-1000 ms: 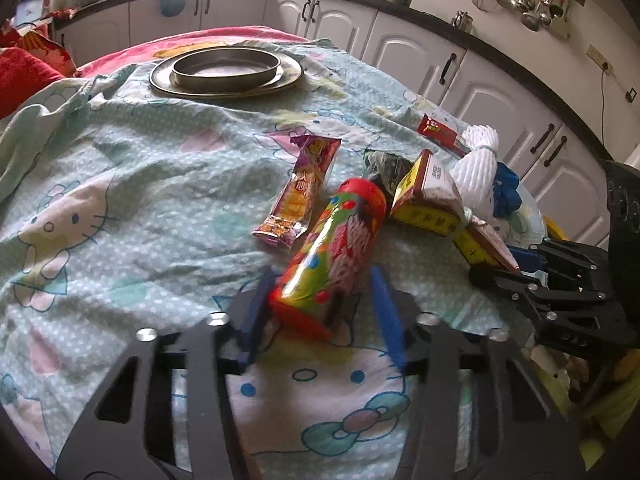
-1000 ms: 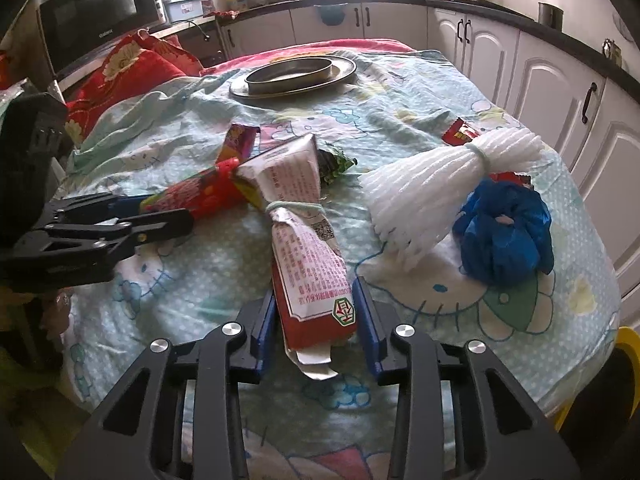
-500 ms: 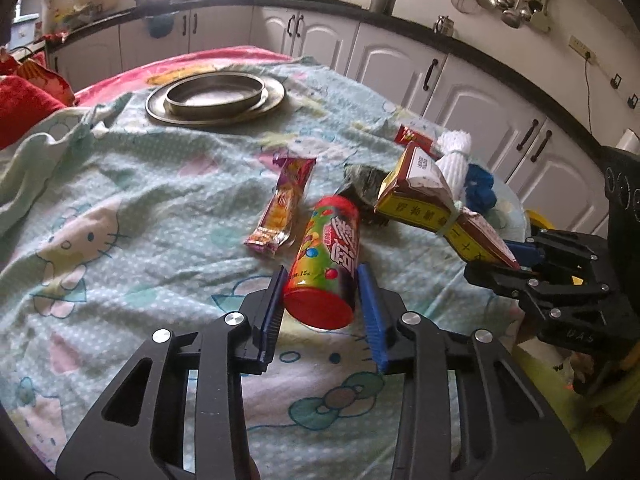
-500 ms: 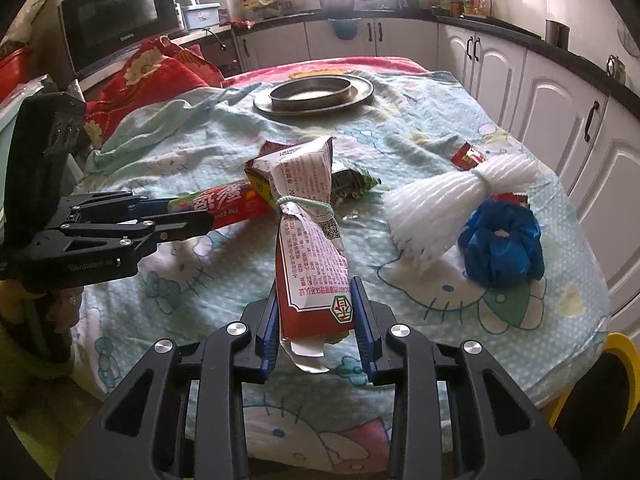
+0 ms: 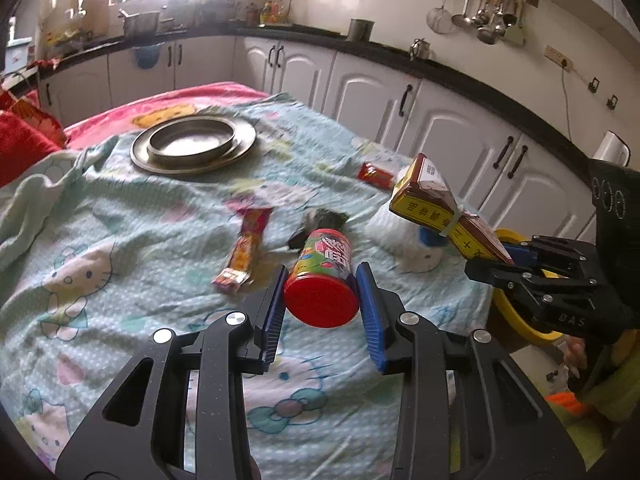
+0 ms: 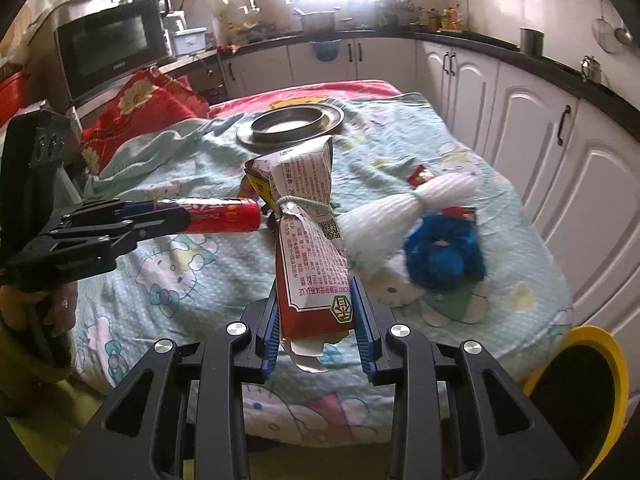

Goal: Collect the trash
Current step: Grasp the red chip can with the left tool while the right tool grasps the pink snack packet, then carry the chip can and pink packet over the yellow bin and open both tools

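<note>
Red plastic cap faces the left wrist camera: the candy tube [image 5: 322, 280] is clamped between the blue pads of the left gripper [image 5: 321, 306], held at its capped end and lifted clear of the tablecloth [image 5: 120, 240], pointing forward. Right gripper [image 6: 317, 320] is clenched on the snack bag [image 6: 310, 248], gripping the red bottom end; the bag stands up from the pads, tied at its waist with a green cord, top flaring open. Both items are off the table, in the air. Handling judgement: the tube looks rigid, light and smooth-walled, so it could slip or roll if squeezed off centre; a grip across the full diameter near the cap, as now, seems safest. The bag is thin crinkly foil, soft, probably near empty; it crushes but won't break, and the pinched flat end is a fair hold, though the top may flop when swung. Yellow-rimmed bin [image 6: 576, 380] sits low beside the table at the right edge, likely drop target, well below both loads. Trash left on the cloth: flat orange wrapper [image 5: 244, 250], dark crumpled wrapper [image 5: 320, 220], small red packet [image 5: 374, 176], white foam net [image 6: 400, 212], blue crumpled bag [image 6: 444, 256]. Metal plate [image 5: 192, 146] at the far end looks like not trash. Risk: the two grippers are close together near the bin side and could collide on the way.
</note>
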